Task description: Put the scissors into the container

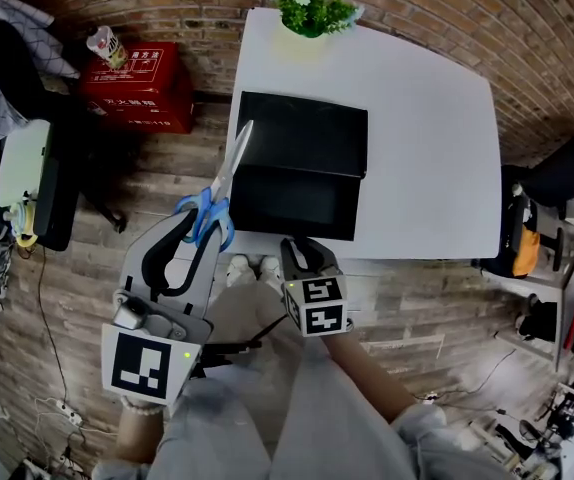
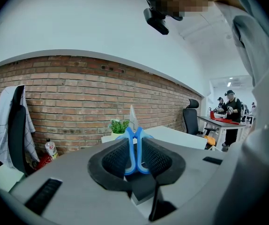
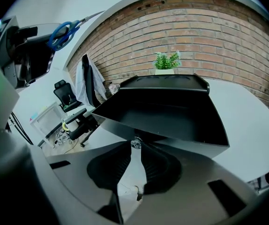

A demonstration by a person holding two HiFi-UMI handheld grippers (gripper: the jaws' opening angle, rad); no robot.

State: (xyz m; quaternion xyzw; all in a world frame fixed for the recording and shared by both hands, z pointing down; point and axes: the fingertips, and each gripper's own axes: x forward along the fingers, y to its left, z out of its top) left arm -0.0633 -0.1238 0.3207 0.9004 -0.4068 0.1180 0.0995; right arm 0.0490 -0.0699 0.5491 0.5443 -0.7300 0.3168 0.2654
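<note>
A white table (image 1: 427, 148) stands against a brick wall (image 2: 78, 97) on a wood-plank floor (image 1: 77, 298). The scissors (image 1: 221, 183), one pair with blue handles, are off the table, in the air at its near left corner. The left gripper (image 2: 135, 144) is clamped on them. Its two black pads press the blue handle loops from either side, and the closed blades stick out past the fingertips. In the head view the blades slant up and away from the person, and their tip lies over the left rim of the container (image 1: 302, 133). That rim is what lies between the blades and the container's inside.

There is one container, black and open at the top, on the left half of the table with its dark bottom showing. The right gripper (image 3: 135, 142) sits at the container's near edge, just right of the scissors' handles. Its fingertips are drawn together there, pinched on the lip of that edge as far as its own view shows. The table shows through the gap lower down between the pads.

One potted plant (image 1: 312, 8) stands at the table's far edge, beyond the container. On the floor to the left is one red box (image 1: 137, 88) with one bottle (image 1: 107, 46) at its far corner. Near them is a chair (image 2: 16, 125) with a pale cloth over its back.
</note>
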